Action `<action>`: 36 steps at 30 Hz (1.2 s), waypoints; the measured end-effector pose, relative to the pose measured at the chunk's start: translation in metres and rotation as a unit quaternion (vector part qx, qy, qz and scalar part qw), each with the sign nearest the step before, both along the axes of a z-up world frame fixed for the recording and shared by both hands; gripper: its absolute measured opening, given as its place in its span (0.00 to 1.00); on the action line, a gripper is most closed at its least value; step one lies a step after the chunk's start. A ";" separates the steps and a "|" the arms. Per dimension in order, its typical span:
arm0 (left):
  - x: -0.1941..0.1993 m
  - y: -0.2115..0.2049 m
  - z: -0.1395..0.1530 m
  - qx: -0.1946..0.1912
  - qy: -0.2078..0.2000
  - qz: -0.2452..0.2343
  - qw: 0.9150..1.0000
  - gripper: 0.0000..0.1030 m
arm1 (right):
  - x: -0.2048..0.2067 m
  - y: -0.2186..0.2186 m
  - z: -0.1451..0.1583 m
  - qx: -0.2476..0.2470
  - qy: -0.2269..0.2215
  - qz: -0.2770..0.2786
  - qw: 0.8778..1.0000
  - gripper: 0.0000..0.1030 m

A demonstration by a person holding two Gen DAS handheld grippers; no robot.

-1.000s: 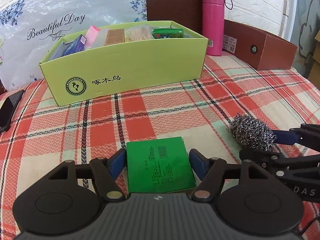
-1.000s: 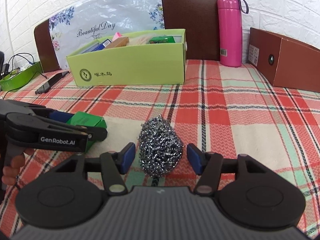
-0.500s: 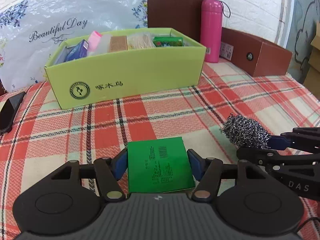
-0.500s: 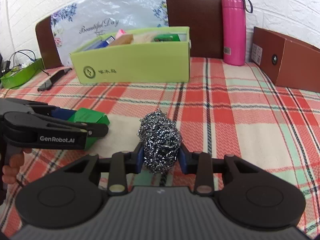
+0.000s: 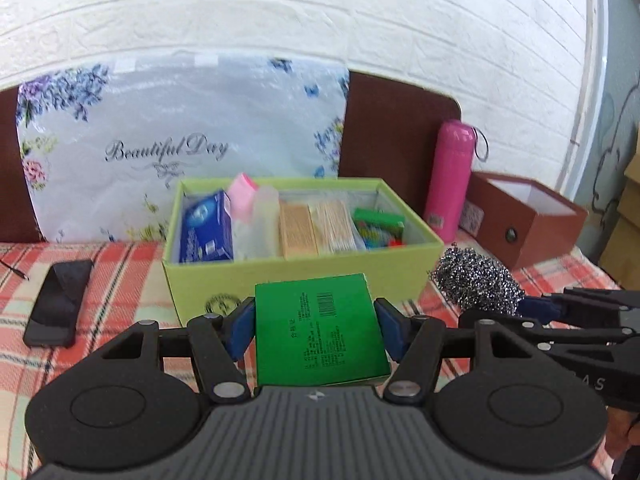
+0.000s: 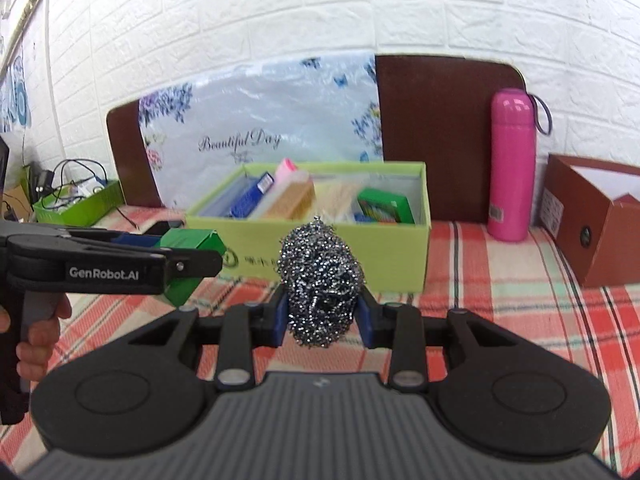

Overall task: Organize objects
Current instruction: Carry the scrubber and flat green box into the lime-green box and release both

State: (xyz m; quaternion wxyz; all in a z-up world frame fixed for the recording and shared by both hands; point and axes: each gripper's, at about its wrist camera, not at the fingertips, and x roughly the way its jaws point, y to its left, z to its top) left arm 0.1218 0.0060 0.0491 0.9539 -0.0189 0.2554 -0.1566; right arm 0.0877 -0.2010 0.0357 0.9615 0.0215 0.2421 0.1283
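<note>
My left gripper (image 5: 316,326) is shut on a flat green box (image 5: 320,328) and holds it in the air in front of the lime-green storage box (image 5: 304,276). The green box also shows in the right wrist view (image 6: 188,256). My right gripper (image 6: 323,314) is shut on a steel wool scourer (image 6: 322,280), lifted off the table; the scourer also shows in the left wrist view (image 5: 476,280). The storage box (image 6: 384,256) holds several packs standing side by side.
A pink flask (image 6: 514,168) and an open brown box (image 6: 592,216) stand at the right. A black phone (image 5: 58,302) lies on the checked cloth at the left. A floral bag (image 5: 180,140) leans behind the storage box. A small green tray (image 6: 80,208) with cables sits far left.
Both grippers have risen from the table with their objects and moved nearer the storage box. The right gripper closed on the scourer about half a second ago.
</note>
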 end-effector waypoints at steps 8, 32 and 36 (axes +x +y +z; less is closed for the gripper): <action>0.054 0.012 0.023 -0.016 -0.005 0.039 0.999 0.63 | 0.053 0.006 0.019 0.022 -0.018 -0.011 1.000 0.32; 0.154 0.014 -0.019 -0.009 0.012 0.078 0.997 0.82 | 0.159 0.036 -0.033 -0.043 -0.006 -0.029 0.999 0.53; 0.153 0.013 -0.022 0.002 0.016 0.079 0.997 0.86 | 0.159 0.036 -0.039 -0.042 0.001 -0.032 0.999 0.71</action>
